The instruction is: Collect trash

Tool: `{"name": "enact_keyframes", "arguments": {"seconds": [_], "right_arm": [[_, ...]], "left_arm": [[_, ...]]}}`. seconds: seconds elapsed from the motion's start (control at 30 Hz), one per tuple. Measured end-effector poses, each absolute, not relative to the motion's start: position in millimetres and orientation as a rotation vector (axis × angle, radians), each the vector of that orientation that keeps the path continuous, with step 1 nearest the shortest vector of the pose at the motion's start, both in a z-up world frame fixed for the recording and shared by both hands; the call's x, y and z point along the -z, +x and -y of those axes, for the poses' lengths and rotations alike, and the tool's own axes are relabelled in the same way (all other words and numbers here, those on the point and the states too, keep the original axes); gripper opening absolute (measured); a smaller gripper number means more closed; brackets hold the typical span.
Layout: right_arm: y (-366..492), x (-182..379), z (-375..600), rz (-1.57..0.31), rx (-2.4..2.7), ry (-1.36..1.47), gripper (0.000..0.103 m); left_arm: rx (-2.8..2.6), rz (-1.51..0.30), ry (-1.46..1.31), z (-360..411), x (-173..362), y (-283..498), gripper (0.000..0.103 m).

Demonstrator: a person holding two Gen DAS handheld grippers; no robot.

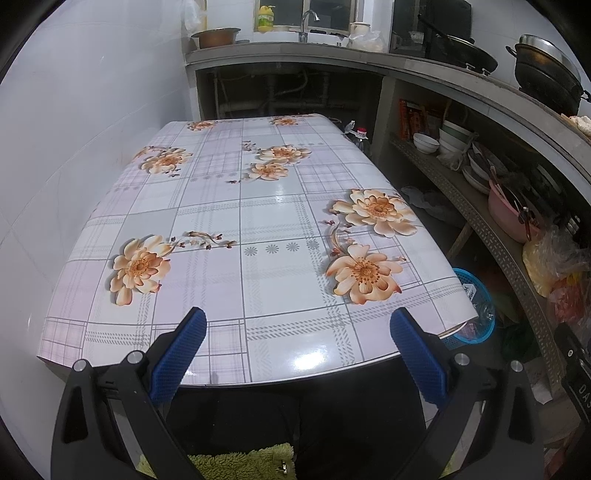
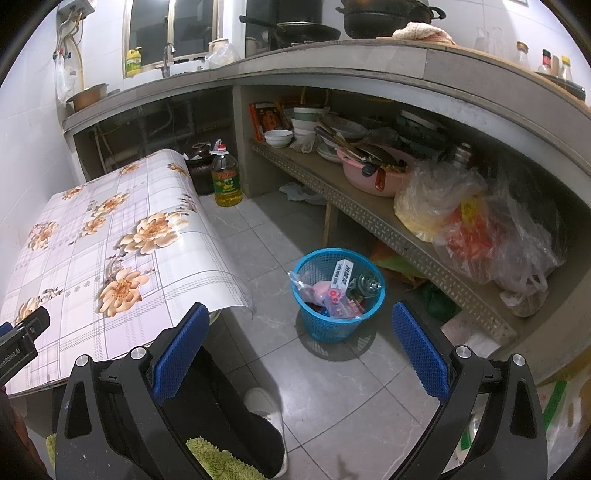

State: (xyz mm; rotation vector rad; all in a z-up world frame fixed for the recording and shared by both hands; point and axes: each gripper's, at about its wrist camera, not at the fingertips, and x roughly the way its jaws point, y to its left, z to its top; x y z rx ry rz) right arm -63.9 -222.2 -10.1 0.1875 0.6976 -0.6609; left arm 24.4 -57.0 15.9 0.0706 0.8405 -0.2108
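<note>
Trash sits gathered in the blue basket (image 2: 338, 295) on the tiled floor (image 2: 332, 387), just off the near corner of the bench (image 2: 92, 258) — a white carton (image 2: 342, 272), pink packets (image 2: 325, 295) and a clear crumpled wrapper (image 2: 364, 284) show above its rim. The right gripper (image 2: 299, 345) hangs over the floor short of the basket, its blue-padded jaws spread wide with nothing between them. Bare tiles lie all round the basket on the near and left sides; on its far right it stands close to the low perforated shelf (image 2: 388, 229).

The left gripper (image 1: 297, 345) hovers at the near edge of the bench, jaws likewise wide apart and holding nothing. The bench's flowered plastic cover (image 1: 240, 229) gleams under the light, and its corner overhangs toward the basket (image 1: 476, 310), which peeks out beside it.

Beyond the bench's far end stand an oil bottle (image 2: 226, 177) and a dark jar (image 2: 199, 168) on the floor. The shelf carries bowls (image 2: 295, 129), a pink basin (image 2: 373, 173) and plastic bags (image 2: 476, 229). Farther off, the stone counter (image 2: 314, 59) holds a tap (image 2: 168, 59) — and black woks (image 2: 384, 18).
</note>
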Motion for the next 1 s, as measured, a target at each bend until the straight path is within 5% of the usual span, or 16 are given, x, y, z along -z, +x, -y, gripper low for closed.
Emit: {"name": "enact_keyframes", "arguments": {"seconds": [1.0], "right_arm": [[-63.0,8.9,222.8,-0.7,0.659,0.186,0.095]], "left_arm": [[0.206,-0.844,0.064,56.2,-15.4,23.1,0.098]]}}
